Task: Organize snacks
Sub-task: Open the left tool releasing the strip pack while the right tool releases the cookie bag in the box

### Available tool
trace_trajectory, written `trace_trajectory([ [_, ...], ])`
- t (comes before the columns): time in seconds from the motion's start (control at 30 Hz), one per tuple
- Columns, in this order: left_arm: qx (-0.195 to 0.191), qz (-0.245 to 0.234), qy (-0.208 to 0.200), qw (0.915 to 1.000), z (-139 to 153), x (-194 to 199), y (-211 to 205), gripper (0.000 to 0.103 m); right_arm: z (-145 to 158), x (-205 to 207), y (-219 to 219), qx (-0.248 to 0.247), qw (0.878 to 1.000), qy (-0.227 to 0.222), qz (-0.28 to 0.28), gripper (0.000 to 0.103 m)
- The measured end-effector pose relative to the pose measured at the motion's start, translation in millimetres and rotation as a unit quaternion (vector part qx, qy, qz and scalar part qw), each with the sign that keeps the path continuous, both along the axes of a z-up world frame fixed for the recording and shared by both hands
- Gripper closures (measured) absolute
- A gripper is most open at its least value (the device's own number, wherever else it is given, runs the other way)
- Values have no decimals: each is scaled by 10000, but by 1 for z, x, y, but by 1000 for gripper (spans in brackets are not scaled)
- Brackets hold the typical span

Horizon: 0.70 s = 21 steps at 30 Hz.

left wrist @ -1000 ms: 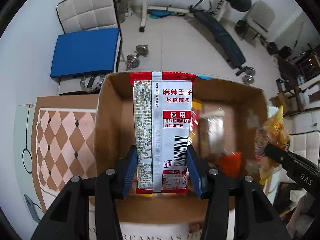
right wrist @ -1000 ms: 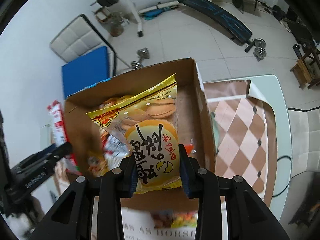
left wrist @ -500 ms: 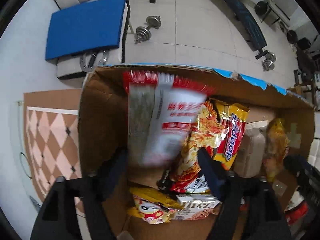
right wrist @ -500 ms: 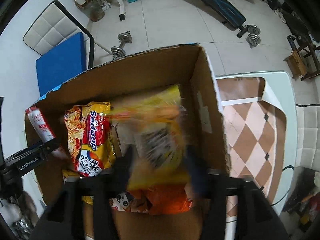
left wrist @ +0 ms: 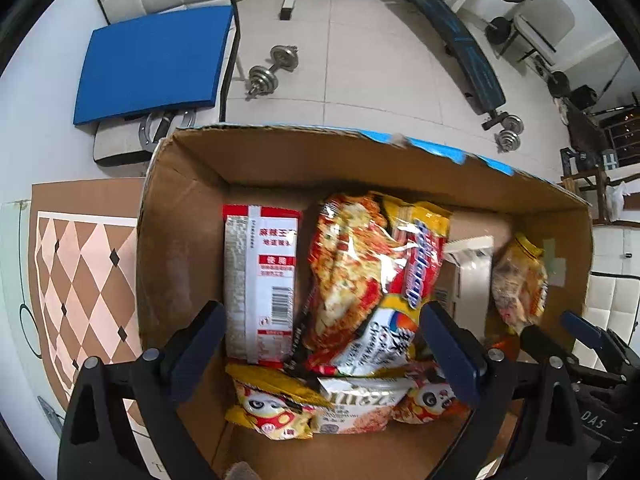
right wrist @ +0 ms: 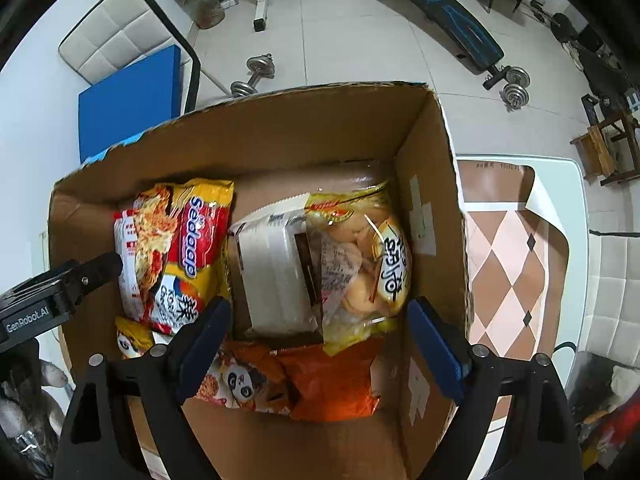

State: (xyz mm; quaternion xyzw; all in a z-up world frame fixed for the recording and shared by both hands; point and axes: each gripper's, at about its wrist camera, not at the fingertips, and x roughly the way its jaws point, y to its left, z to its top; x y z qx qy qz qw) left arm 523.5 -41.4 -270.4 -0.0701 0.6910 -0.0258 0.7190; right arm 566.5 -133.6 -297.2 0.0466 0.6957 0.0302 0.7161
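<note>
Both grippers hung over the cardboard box (left wrist: 180,240), jaws opening and gripping nothing. Below the left gripper (left wrist: 320,356), the red-and-white snack pack (left wrist: 260,280) lay at 9 o'clock; below the right gripper (right wrist: 320,344), the yellow cake bag (right wrist: 368,264) lay at 3. Both looked light, crinkly and crushable, best pinched by a sealed end.

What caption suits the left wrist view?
Left gripper opening above a cardboard box, the red-and-white snack packet lying inside, released.
</note>
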Motion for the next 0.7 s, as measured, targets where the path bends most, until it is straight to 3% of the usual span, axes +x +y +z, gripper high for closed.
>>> trace_trajectory([
  [0.23,79,-80,-405,9991,29,-26,-8,4,26,-27,7,-55,9995,-237,189,10],
  [0.7,207,218,-1410,9896,97,-121,-10,4,84,-110,3,-133,9944,-973,401,10],
])
